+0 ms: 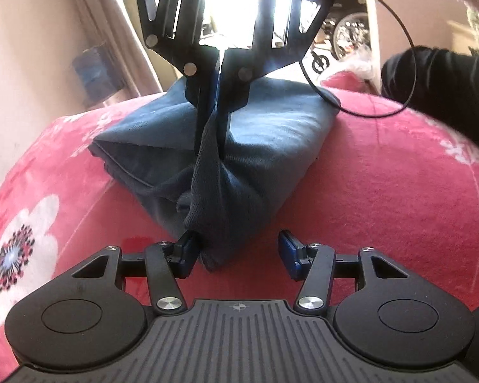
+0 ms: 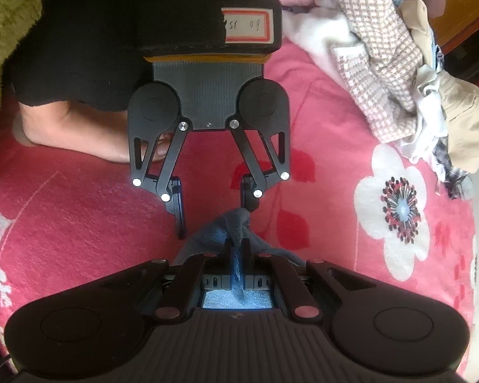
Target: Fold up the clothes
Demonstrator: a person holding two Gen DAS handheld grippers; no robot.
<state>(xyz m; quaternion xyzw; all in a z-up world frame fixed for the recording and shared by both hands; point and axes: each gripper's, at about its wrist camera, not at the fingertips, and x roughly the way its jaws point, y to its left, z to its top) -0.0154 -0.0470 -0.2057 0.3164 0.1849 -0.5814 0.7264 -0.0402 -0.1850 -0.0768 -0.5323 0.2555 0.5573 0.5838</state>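
A dark blue folded garment (image 1: 265,134) lies on the pink flowered blanket (image 1: 383,191). My right gripper (image 1: 212,140) comes down from above in the left wrist view and is shut on a raised ridge of the garment. In its own view, blue cloth (image 2: 236,233) is pinched between its closed fingers, where the right gripper (image 2: 238,255) sits. My left gripper (image 1: 238,250) stands open at the garment's near corner. That corner rests against one finger (image 1: 185,249), and the other finger is free. Seen from opposite, the left gripper (image 2: 214,204) is open too.
A pile of unfolded clothes (image 2: 399,79) lies at the blanket's edge. A person's bare foot (image 2: 79,134) rests on the blanket behind the left gripper. A black garment (image 1: 437,95) and a thin black cable (image 1: 405,48) sit to the right. A green fuzzy blanket (image 2: 12,6) fills one corner.
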